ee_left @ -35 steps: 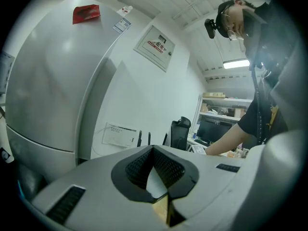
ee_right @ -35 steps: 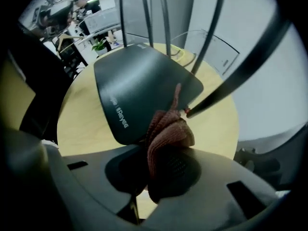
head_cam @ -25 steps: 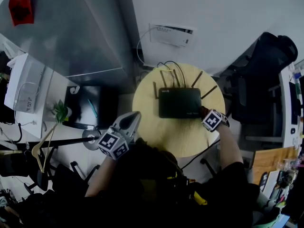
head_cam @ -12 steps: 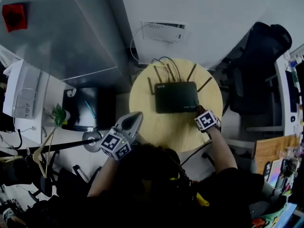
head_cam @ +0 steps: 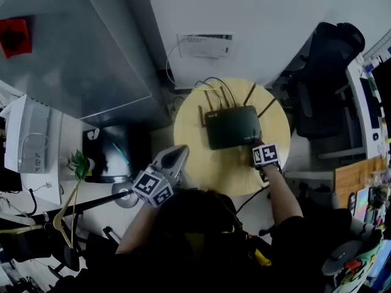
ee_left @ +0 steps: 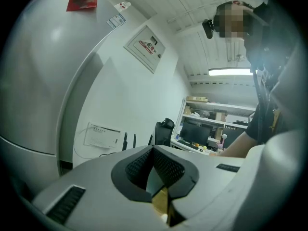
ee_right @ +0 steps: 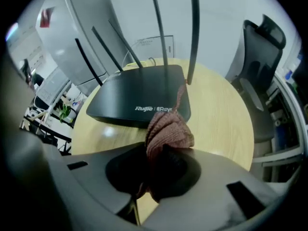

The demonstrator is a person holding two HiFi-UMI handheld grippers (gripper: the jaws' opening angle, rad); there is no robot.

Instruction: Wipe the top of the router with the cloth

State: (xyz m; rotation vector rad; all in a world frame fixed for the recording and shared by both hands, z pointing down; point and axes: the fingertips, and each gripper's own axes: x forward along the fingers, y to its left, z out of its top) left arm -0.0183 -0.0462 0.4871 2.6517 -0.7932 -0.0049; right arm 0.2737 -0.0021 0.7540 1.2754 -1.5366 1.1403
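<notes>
A black router (head_cam: 232, 127) (ee_right: 137, 97) with several upright antennas lies on the round wooden table (head_cam: 201, 163). My right gripper (head_cam: 259, 157) (ee_right: 161, 160) is shut on a reddish-brown knitted cloth (ee_right: 166, 131), held just off the router's near right corner, over the table. The cloth bunches out of the jaws toward the router's front edge. My left gripper (head_cam: 177, 157) (ee_left: 161, 177) hangs at the table's left rim, away from the router, shut with nothing in it.
A black office chair (head_cam: 324, 78) stands right of the table. A white wall box (head_cam: 204, 44) with cables sits behind it. A dark bin (head_cam: 116, 151), a white cabinet (head_cam: 30, 142) and a plant (head_cam: 78, 162) lie to the left. A grey curved panel (head_cam: 79, 47) fills the far left.
My right gripper with the cloth has slid back off the router's right corner toward me. The head view has shifted a little; the left gripper has kept its place.
</notes>
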